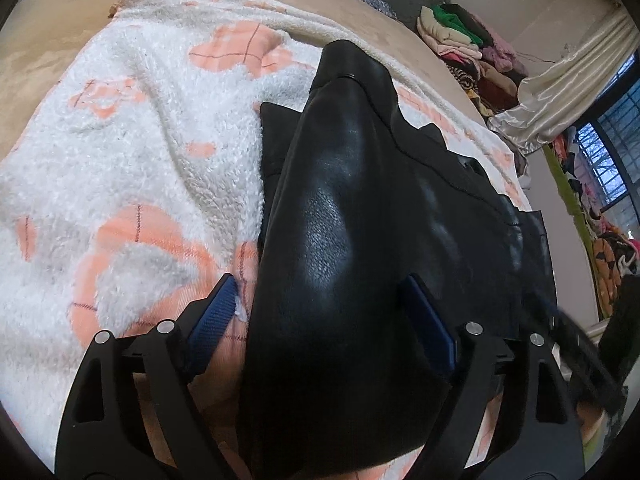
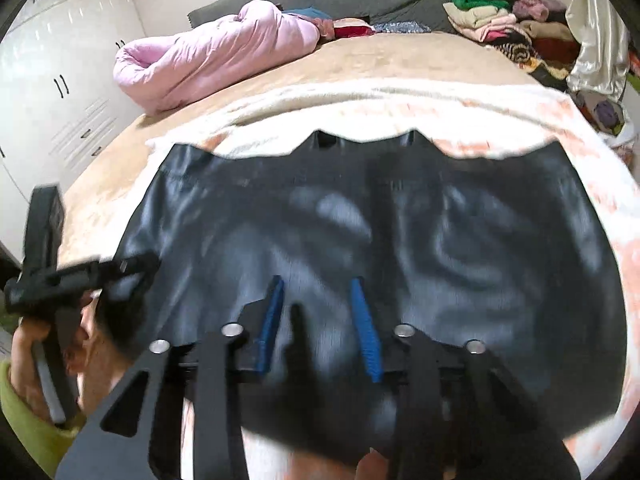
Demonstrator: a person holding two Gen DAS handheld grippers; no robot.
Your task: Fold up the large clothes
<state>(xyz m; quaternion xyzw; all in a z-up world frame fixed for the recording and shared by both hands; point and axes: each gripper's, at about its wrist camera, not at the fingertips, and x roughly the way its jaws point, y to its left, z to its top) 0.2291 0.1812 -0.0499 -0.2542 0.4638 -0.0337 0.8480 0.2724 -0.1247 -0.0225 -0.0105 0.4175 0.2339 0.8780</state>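
A black leather garment [image 1: 340, 200] lies on a fluffy white blanket with orange flowers [image 1: 140, 140], which covers a bed. In the left wrist view one part of it rises as a long shiny ridge. My left gripper [image 1: 320, 300] is open wide and straddles that ridge, its blue pads [image 1: 216, 312] clear of the leather. In the right wrist view the garment [image 2: 460, 240] spreads flat and blurred. My right gripper [image 2: 316, 288] hovers low over its near part, jaws partly apart. A dark fold stands between its pads [image 2: 368, 336] without being pinched. The left gripper [image 2: 136, 266] shows at the left, in a hand.
The blanket [image 2: 592, 184] lies on a tan bedsheet [image 2: 360, 60]. A rolled pink duvet [image 2: 208, 60] sits at the far left of the bed. Folded clothes [image 2: 500, 20] are piled at the far right corner. White wardrobe doors [image 2: 60, 80] stand left; a curtain [image 1: 568, 80] hangs right.
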